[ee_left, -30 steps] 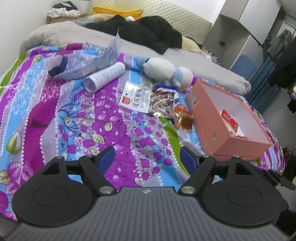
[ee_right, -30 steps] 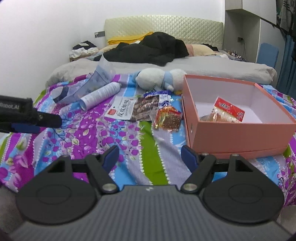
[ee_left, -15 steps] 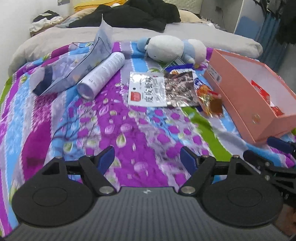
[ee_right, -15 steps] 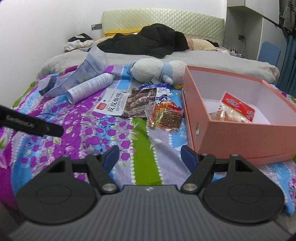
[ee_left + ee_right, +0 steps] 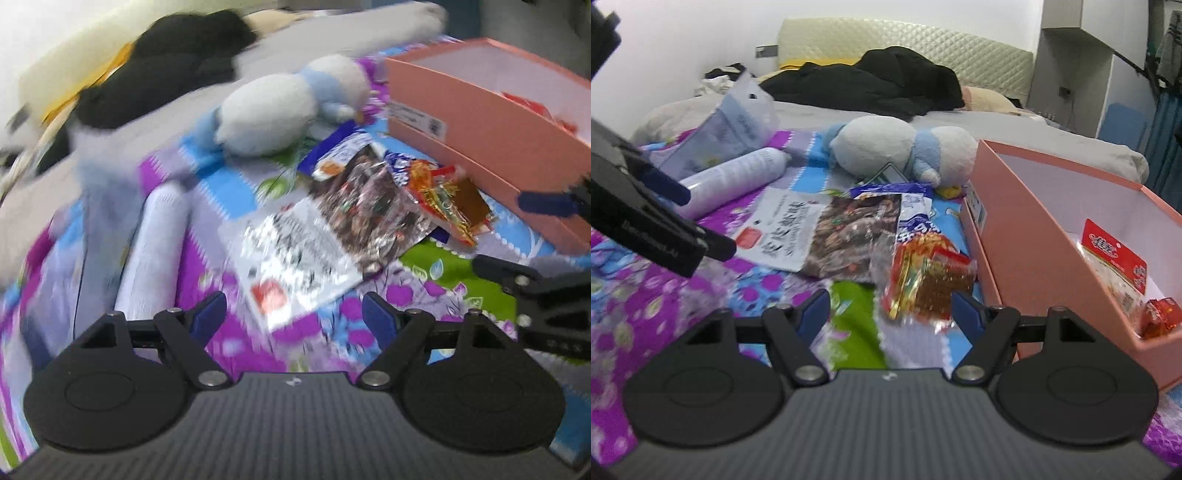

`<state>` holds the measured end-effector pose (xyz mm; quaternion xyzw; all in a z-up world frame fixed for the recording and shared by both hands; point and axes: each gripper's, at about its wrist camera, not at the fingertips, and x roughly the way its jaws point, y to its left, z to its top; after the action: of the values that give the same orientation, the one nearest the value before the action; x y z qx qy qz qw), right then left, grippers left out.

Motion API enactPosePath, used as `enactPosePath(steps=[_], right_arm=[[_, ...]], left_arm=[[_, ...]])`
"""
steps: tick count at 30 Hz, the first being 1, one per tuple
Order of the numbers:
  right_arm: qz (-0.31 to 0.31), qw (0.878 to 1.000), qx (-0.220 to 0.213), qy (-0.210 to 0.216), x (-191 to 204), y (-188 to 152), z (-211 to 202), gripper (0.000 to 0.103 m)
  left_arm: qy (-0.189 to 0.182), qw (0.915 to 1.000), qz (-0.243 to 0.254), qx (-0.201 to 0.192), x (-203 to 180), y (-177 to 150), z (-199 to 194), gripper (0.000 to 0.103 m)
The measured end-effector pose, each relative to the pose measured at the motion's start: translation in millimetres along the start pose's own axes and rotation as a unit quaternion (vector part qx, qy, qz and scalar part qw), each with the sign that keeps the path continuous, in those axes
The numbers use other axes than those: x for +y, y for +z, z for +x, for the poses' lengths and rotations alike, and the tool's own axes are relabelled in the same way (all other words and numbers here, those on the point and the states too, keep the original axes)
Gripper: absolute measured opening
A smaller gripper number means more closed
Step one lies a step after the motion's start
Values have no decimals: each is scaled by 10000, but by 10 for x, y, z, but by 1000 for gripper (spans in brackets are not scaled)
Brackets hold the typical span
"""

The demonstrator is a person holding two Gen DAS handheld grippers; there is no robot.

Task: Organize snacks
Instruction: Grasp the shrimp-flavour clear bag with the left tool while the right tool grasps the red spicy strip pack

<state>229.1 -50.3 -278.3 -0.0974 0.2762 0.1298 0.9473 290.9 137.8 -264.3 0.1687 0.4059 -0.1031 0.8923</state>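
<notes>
Snack packets lie on a flowered bedspread beside a pink box [image 5: 1030,254]. A large white and dark packet [image 5: 314,236] [image 5: 820,232] lies just ahead of my open, empty left gripper [image 5: 294,314]. A red and gold packet [image 5: 929,280] [image 5: 447,195] lies just ahead of my open, empty right gripper [image 5: 890,310], close to the box wall. A blue and white packet [image 5: 912,218] lies behind it. The box [image 5: 491,122] holds a red and white packet [image 5: 1115,258] and a small red one [image 5: 1160,317]. Each gripper shows in the other's view, the right [image 5: 543,240] and the left [image 5: 683,218].
A white cylinder bottle [image 5: 735,181] [image 5: 151,251] and a clear pouch [image 5: 731,129] lie at the left. A white and blue plush toy [image 5: 905,147] [image 5: 288,99] lies behind the packets. Black clothes [image 5: 871,85] are piled near the headboard.
Both grippers have moved forward and down toward the packets. The left wrist view has swung and is blurred. The right gripper is now close to the red and gold packet.
</notes>
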Motion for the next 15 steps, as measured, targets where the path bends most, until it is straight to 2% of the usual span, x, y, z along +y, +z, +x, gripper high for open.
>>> enactPosePath(steps=[2, 7, 10, 12, 15], right_arm=[[75, 9999, 56, -83, 7, 22, 143, 73], [47, 9991, 148, -389, 34, 19, 400, 68], [-14, 9987, 139, -483, 37, 25, 480, 59], [23, 9989, 118, -448, 19, 32, 513, 57], [-103, 9989, 130, -437, 36, 20, 582, 50]], left_arm=[[-72, 9991, 424, -38, 3, 107, 130, 84], [-608, 9918, 1122, 23, 2, 354, 476, 84], [-850, 9864, 1408, 14, -17, 454, 645, 85], [-817, 9830, 1645, -38, -35, 511, 754, 91], [-899, 9791, 1822, -49, -13, 612, 884, 92]])
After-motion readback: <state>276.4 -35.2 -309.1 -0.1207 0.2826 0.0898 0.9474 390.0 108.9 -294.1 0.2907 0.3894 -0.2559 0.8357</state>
